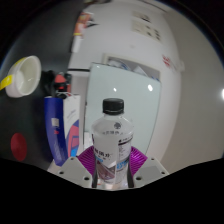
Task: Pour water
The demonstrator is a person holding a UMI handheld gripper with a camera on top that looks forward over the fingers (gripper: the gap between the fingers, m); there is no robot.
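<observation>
A clear plastic water bottle [112, 140] with a black cap and a white label stands upright between my gripper's [112, 165] two fingers. The magenta pads [90, 158] press against both sides of its lower body. The bottle seems lifted off the table, well in front of the things behind it. A pale yellowish cup [24, 75] with a yellow handle or spoon sits to the far left, beyond the fingers.
A blue bottle [55, 128] and a white carton [72, 120] stand just left of the held bottle. A small red-capped item [60, 80] sits behind them. A white wall [120, 35] and a pale board [130, 85] are behind.
</observation>
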